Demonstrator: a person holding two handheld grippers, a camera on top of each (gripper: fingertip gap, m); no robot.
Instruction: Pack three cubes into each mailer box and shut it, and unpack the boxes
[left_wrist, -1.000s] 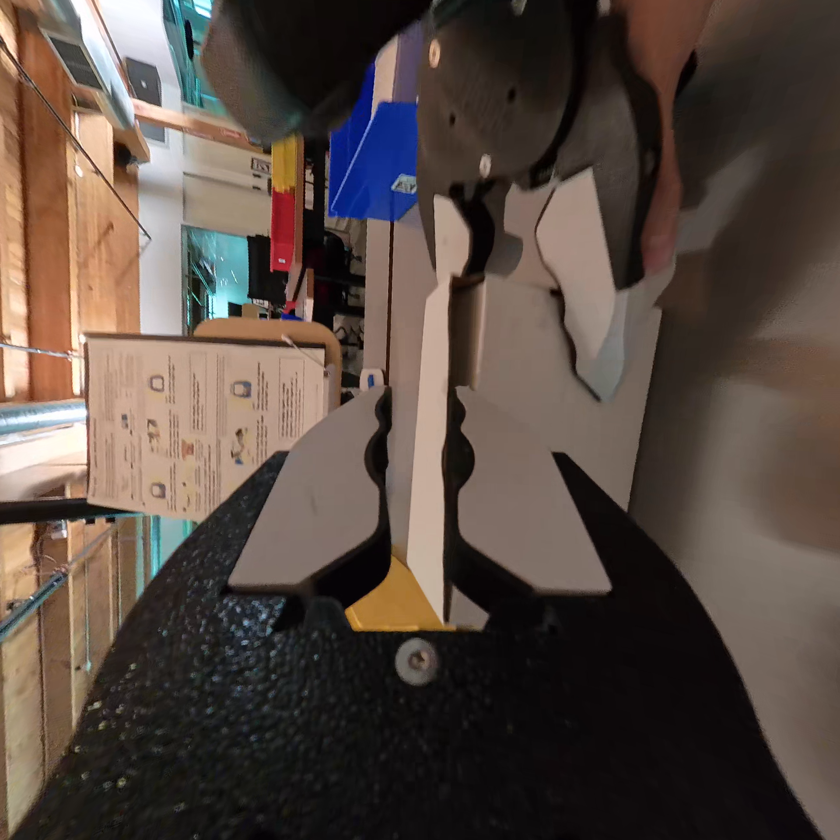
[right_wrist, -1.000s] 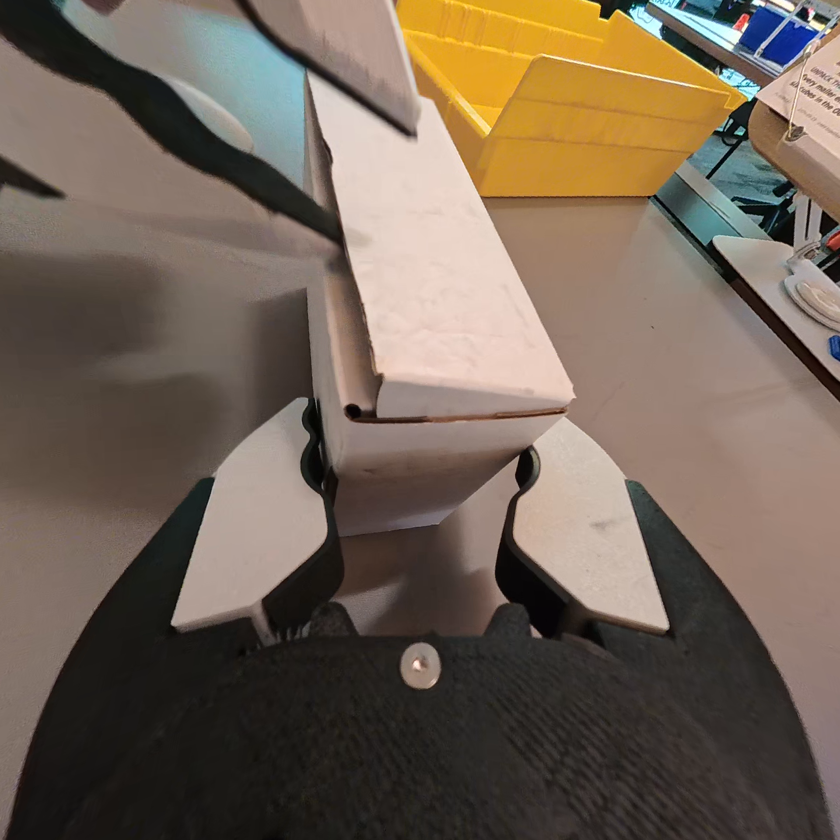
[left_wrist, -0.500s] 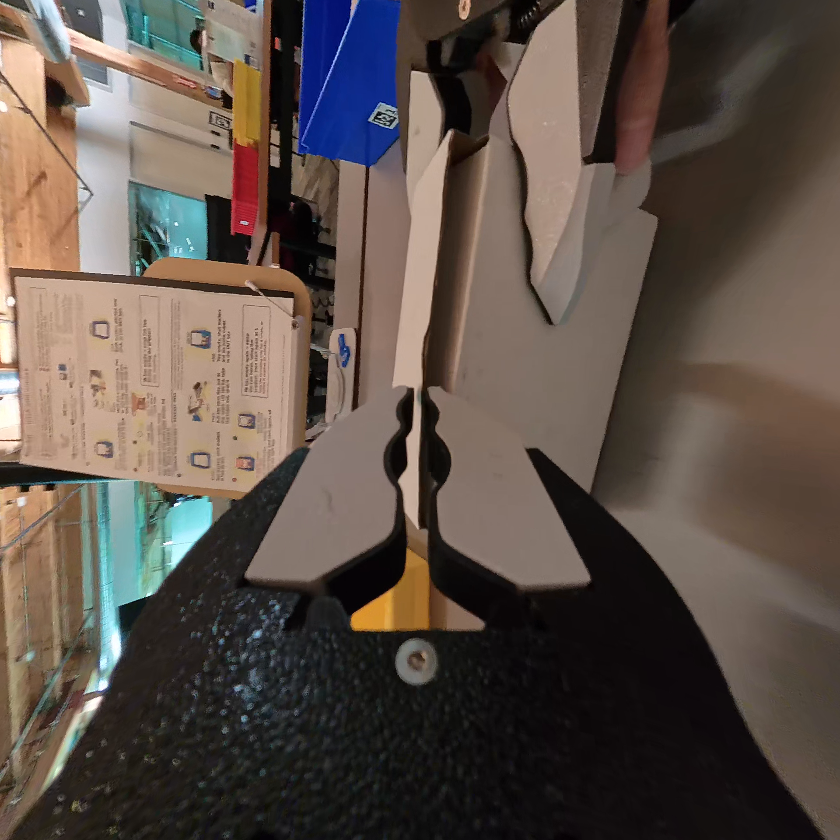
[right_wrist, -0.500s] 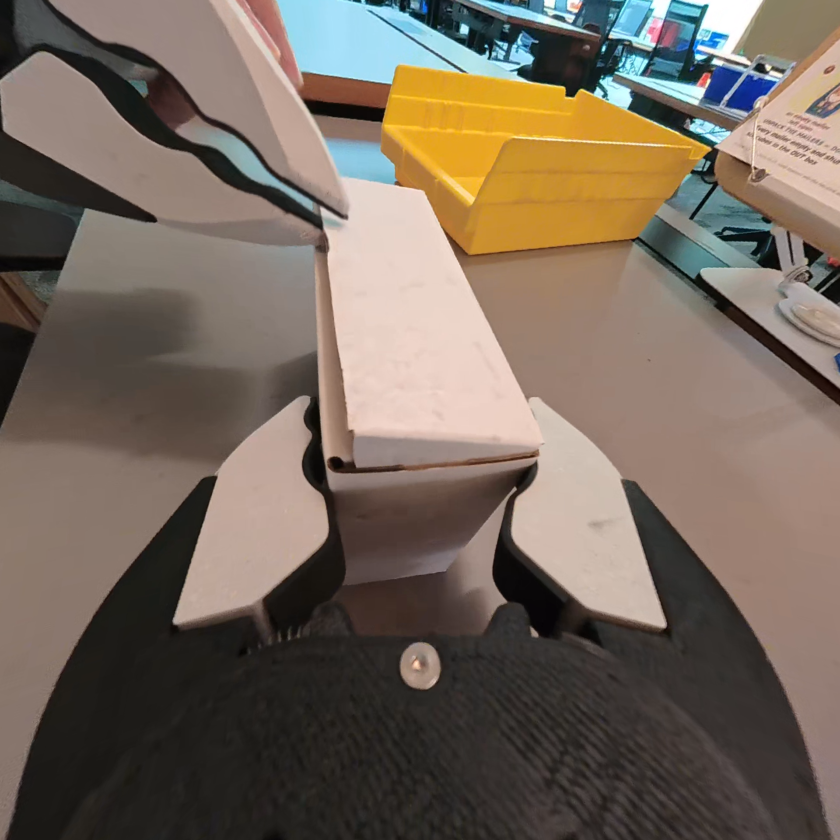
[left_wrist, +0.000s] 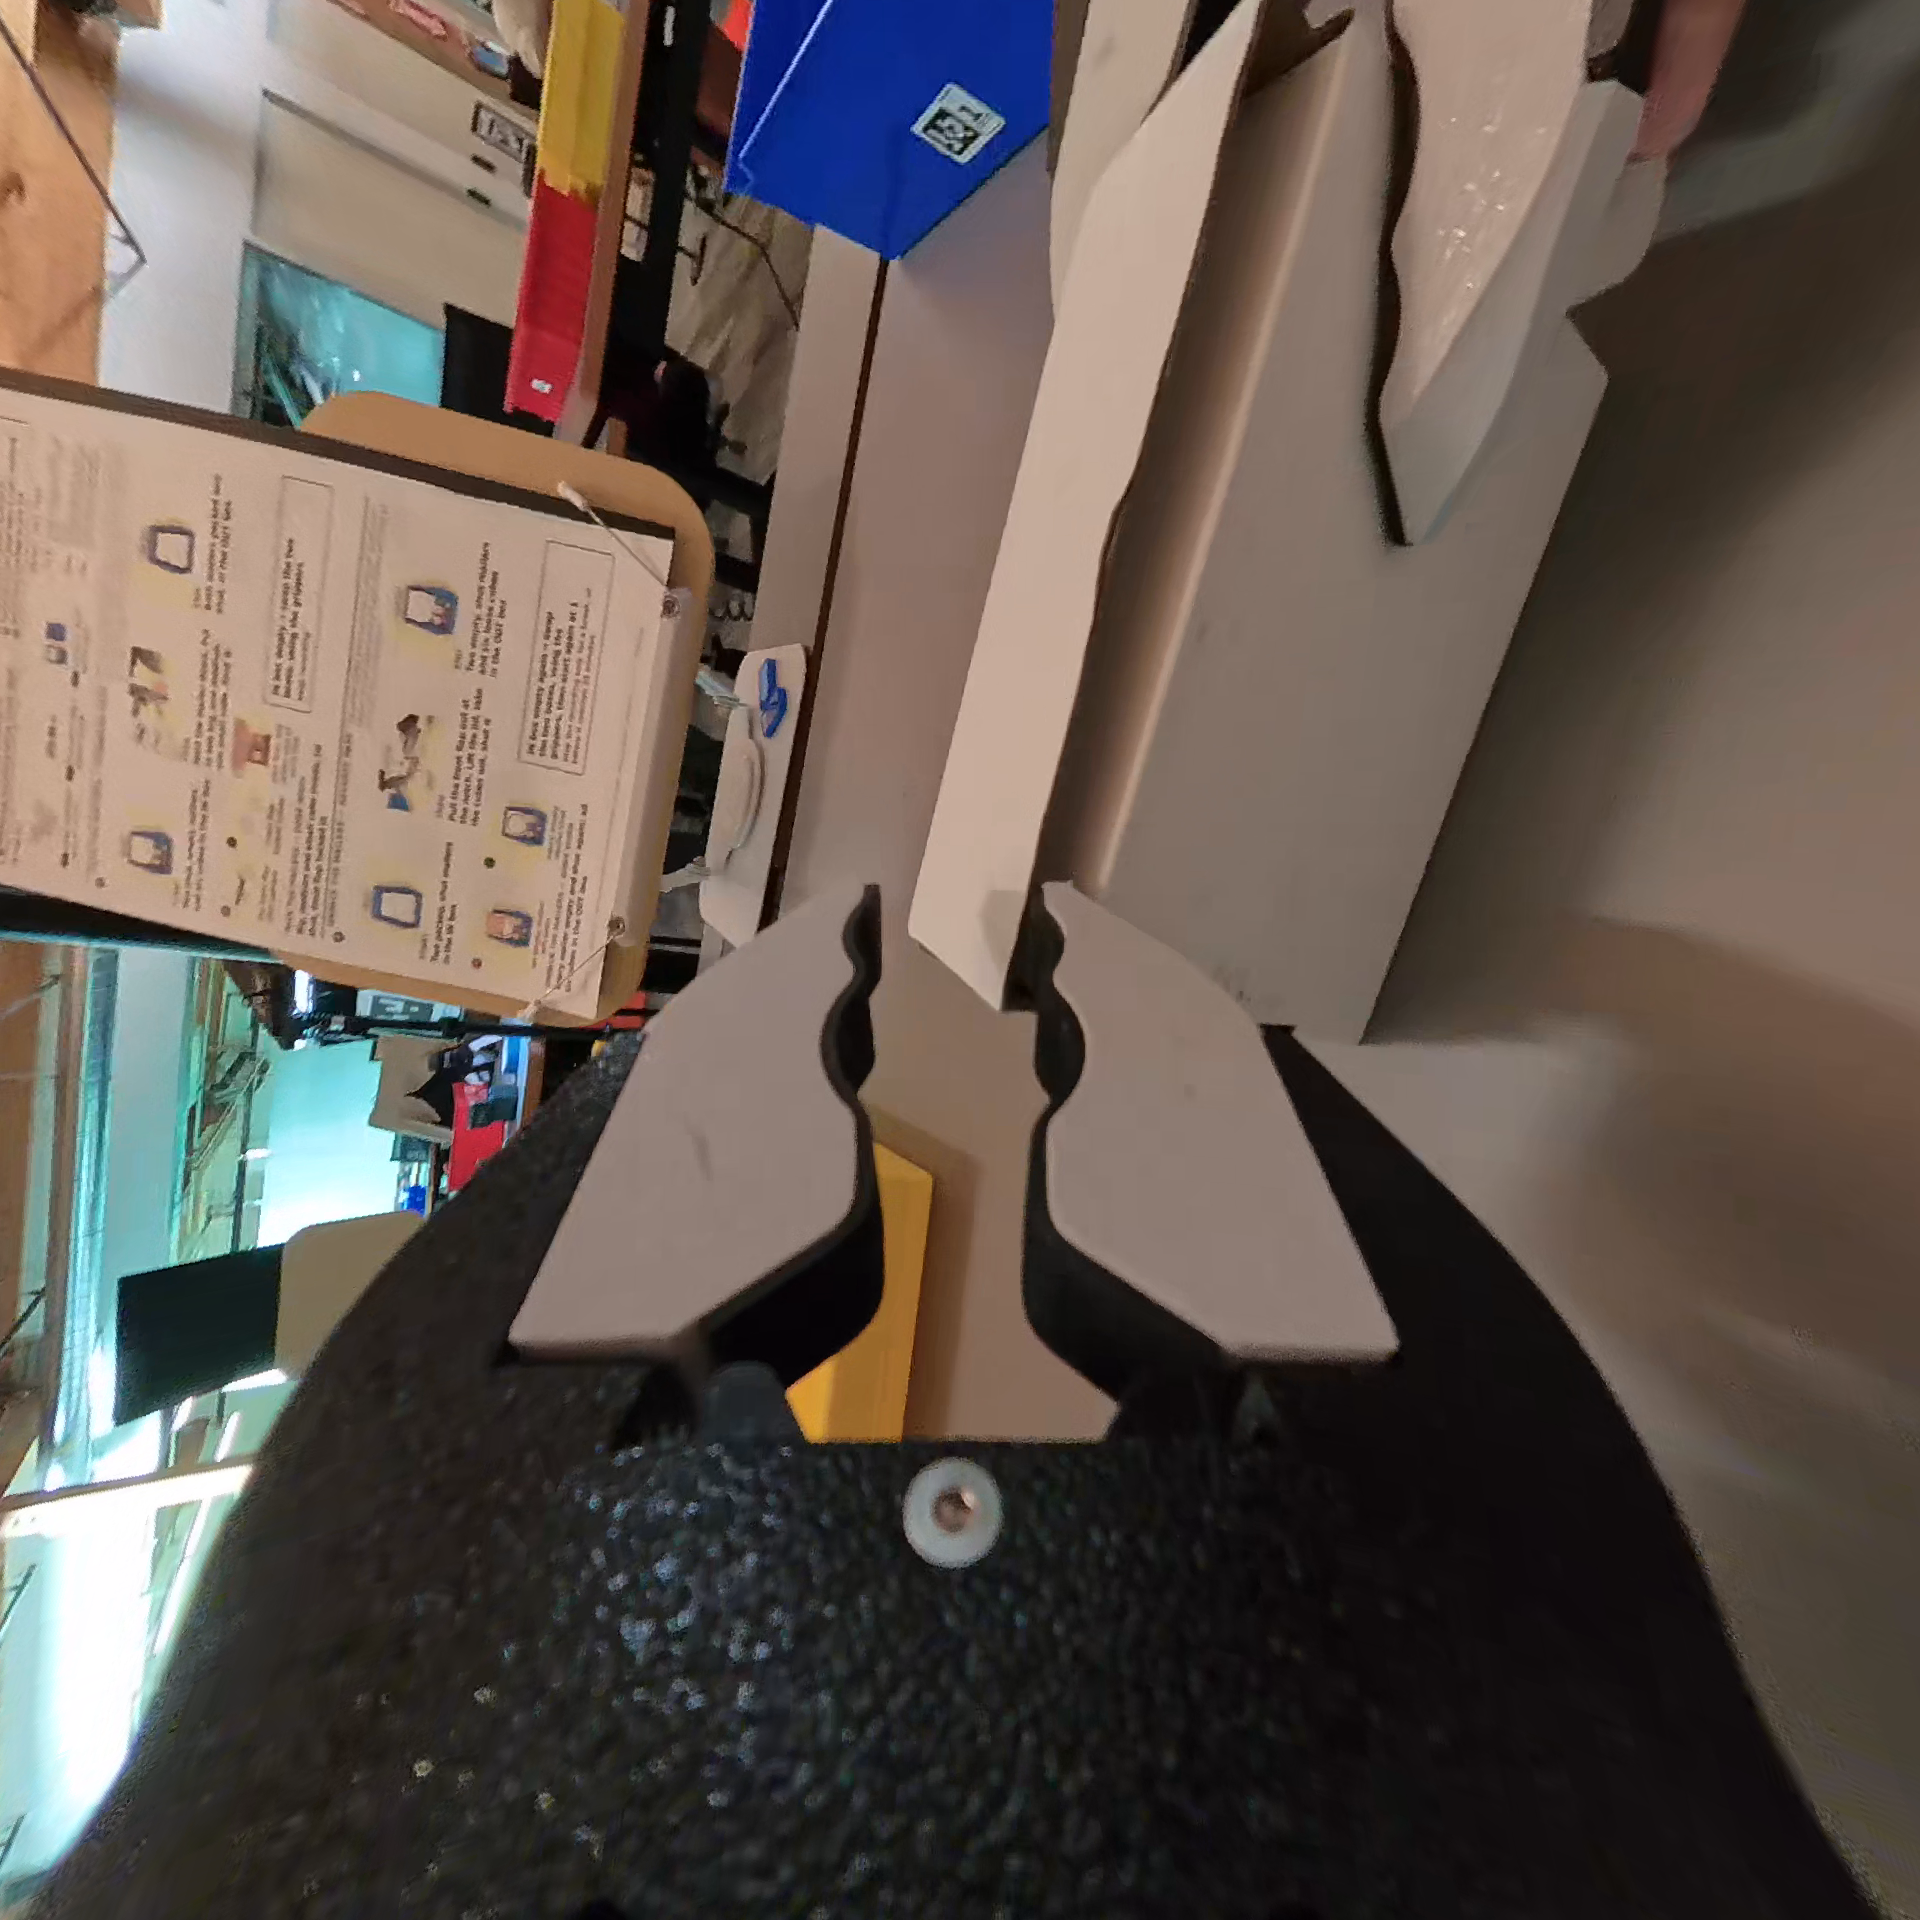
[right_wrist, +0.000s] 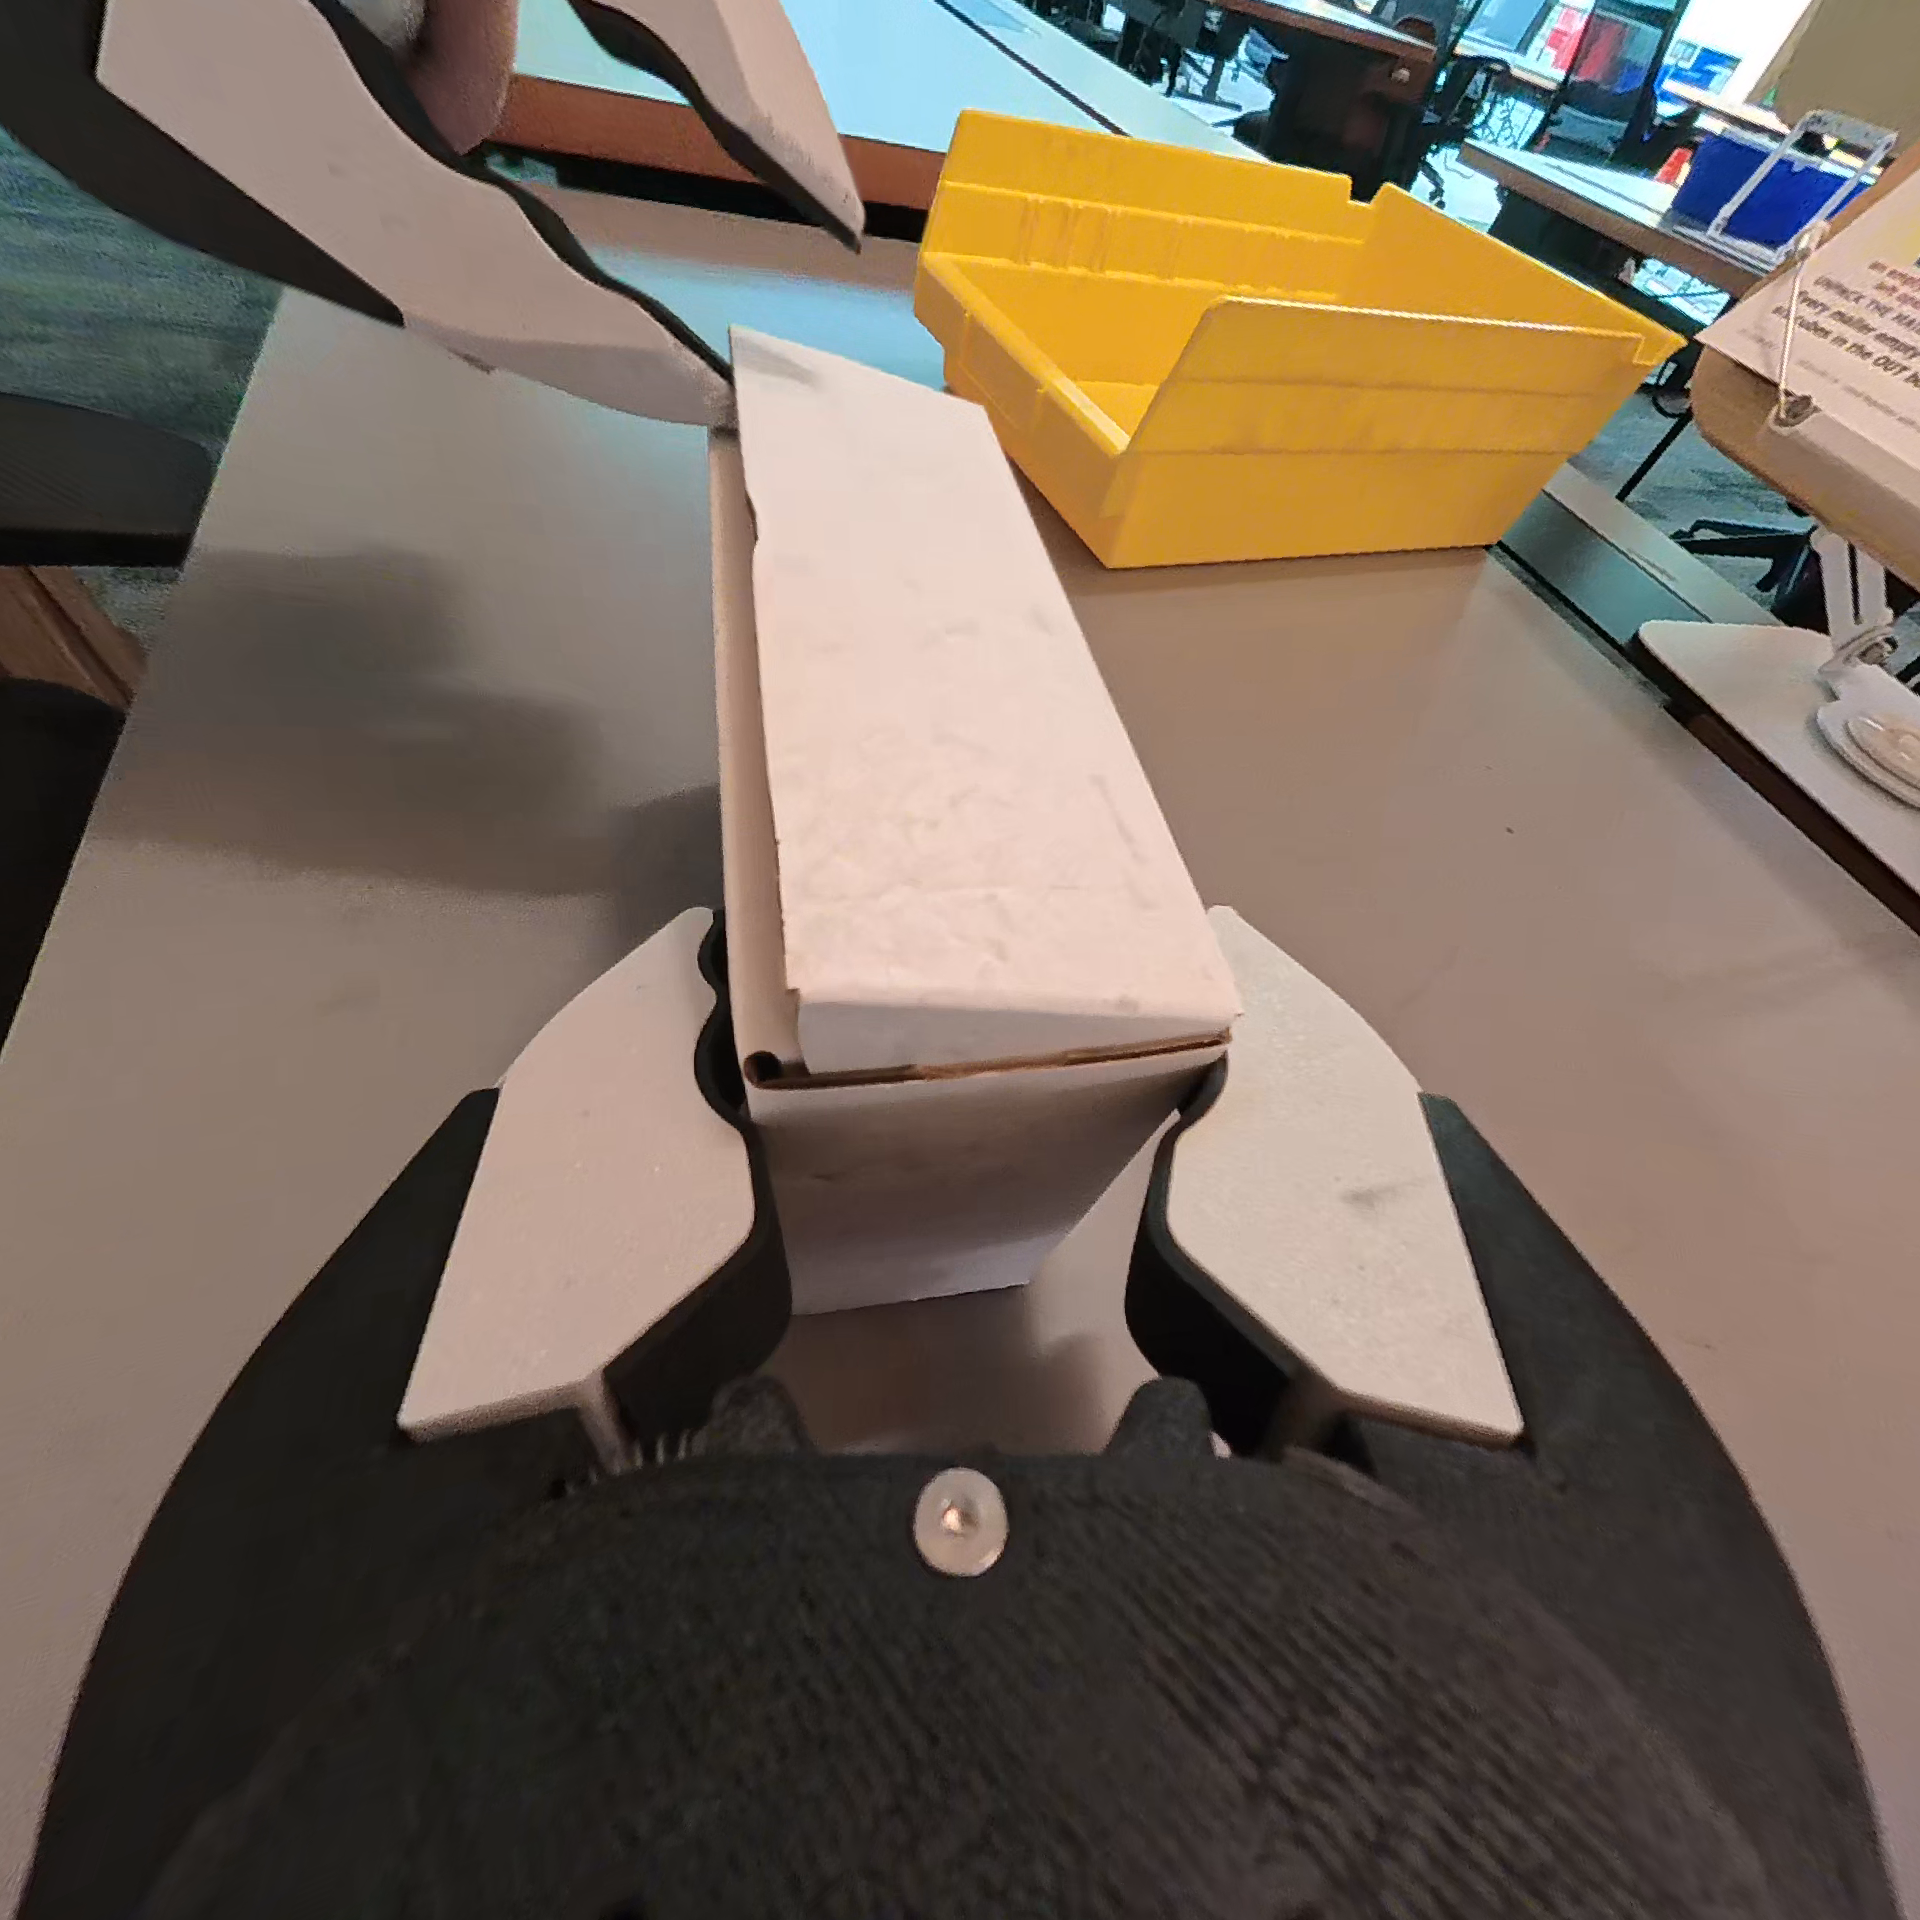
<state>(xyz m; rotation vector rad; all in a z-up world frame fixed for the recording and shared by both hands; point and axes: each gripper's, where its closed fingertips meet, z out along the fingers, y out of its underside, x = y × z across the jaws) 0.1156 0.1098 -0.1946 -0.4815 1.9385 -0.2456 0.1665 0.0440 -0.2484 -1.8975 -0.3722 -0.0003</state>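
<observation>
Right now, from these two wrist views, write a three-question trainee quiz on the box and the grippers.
1. True or false: the right gripper is shut on the near end of the white mailer box.
2. What colour is the bin on the table beyond the box: A blue, B yellow, C red?
3. Fill in: the left gripper is ____, with the lid's edge between its fingers.

Key: 1 true; 2 B; 3 open.
</observation>
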